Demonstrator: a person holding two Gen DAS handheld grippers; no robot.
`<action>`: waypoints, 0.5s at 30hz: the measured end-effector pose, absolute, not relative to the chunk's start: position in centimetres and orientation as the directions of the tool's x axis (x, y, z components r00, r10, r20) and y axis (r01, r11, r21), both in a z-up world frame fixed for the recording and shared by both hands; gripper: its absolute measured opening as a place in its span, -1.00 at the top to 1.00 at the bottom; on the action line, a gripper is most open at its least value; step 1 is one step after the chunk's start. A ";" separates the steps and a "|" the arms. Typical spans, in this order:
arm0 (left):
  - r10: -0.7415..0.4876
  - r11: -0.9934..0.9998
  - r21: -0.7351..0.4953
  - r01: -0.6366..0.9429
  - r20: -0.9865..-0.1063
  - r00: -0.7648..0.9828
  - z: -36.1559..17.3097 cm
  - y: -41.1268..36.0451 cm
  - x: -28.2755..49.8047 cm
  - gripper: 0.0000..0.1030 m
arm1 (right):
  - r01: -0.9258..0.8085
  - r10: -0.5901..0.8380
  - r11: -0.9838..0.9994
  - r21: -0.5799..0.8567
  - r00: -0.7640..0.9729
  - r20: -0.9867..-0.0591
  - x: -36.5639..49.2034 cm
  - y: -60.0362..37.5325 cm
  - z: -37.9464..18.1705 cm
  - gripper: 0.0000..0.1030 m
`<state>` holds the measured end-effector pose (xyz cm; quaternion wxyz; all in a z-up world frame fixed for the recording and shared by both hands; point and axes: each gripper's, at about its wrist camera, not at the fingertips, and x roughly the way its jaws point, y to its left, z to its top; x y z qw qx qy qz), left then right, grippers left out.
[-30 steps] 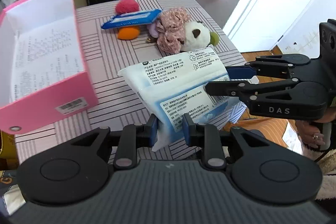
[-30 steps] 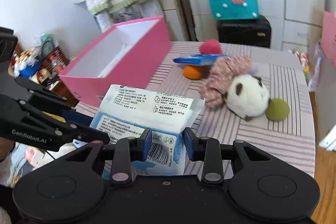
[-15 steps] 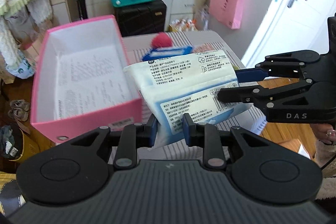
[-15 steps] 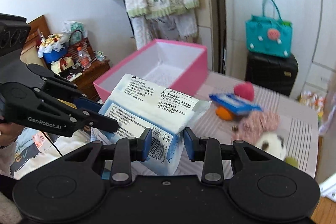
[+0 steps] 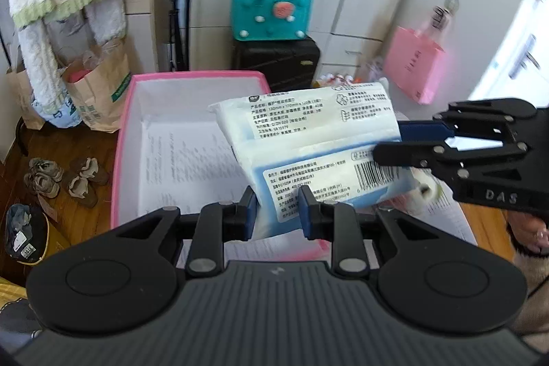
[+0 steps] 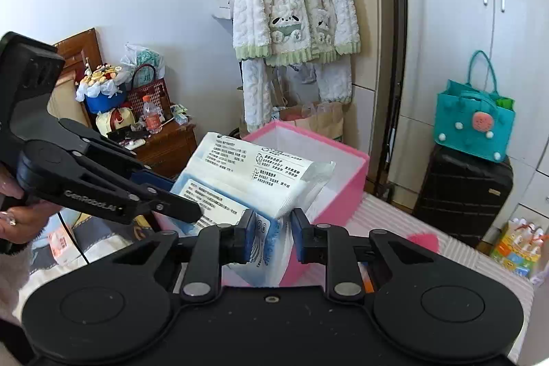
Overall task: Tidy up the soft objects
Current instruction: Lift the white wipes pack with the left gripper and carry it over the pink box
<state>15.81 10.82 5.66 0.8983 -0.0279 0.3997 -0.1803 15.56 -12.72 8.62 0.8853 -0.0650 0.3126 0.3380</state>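
Note:
A white and blue tissue pack hangs in the air above the open pink box. My left gripper is shut on the pack's near lower corner. My right gripper comes in from the right and pinches the pack's far end. In the right wrist view the pack sits between the right gripper's pads, which are closing and squeeze its crumpled edge. The left gripper grips it from the left, with the pink box behind. The plush toys are out of view.
A teal bag sits on a black suitcase behind the box, and a pink paper bag hangs at right. Brown paper bags and shoes are on the floor at left. A striped table lies right of the box.
Both grippers have lifted the tissue pack off the table side and carried it up over the pink box. The plush toys have dropped out of view. The right jaws have narrowed on the pack.

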 end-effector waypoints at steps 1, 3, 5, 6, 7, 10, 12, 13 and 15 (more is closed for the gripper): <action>-0.338 0.938 -0.198 0.285 -0.707 0.621 5.5 11.1 17.0 0.53 | -0.643 0.561 0.759 0.096 0.573 -0.598 16.5 -12.4 8.6 0.49; -0.318 0.947 -0.200 0.253 -0.709 0.629 5.0 11.8 19.1 0.53 | -0.644 0.559 0.760 0.091 0.576 -0.597 18.7 -11.5 8.6 0.49; -0.300 0.954 -0.206 0.220 -0.722 0.624 4.1 12.6 21.4 0.53 | -0.649 0.559 0.755 0.091 0.565 -0.606 21.1 -10.5 8.3 0.49; -0.289 0.957 -0.208 0.201 -0.732 0.617 3.6 12.9 22.4 0.53 | -0.650 0.558 0.754 0.093 0.560 -0.612 22.5 -9.9 8.0 0.49; -0.278 0.961 -0.209 0.184 -0.746 0.605 3.0 13.2 23.6 0.53 | -0.649 0.557 0.754 0.102 0.549 -0.623 23.8 -9.3 7.6 0.49; -0.245 0.970 -0.202 0.138 -0.790 0.562 1.0 13.7 26.6 0.53 | -0.642 0.545 0.756 0.128 0.509 -0.666 27.3 -7.5 5.9 0.49; -0.222 0.975 -0.190 0.115 -0.822 0.524 -0.6 14.0 28.4 0.53 | -0.622 0.529 0.766 0.158 0.472 -0.705 30.0 -6.5 4.2 0.49; -0.208 0.978 -0.181 0.102 -0.837 0.507 -1.2 14.0 29.4 0.53 | -0.616 0.523 0.770 0.166 0.459 -0.718 30.8 -6.1 3.5 0.49; -0.180 0.984 -0.153 0.095 -0.858 0.481 -2.2 14.1 30.9 0.54 | -0.602 0.507 0.778 0.179 0.433 -0.746 32.5 -5.2 2.0 0.49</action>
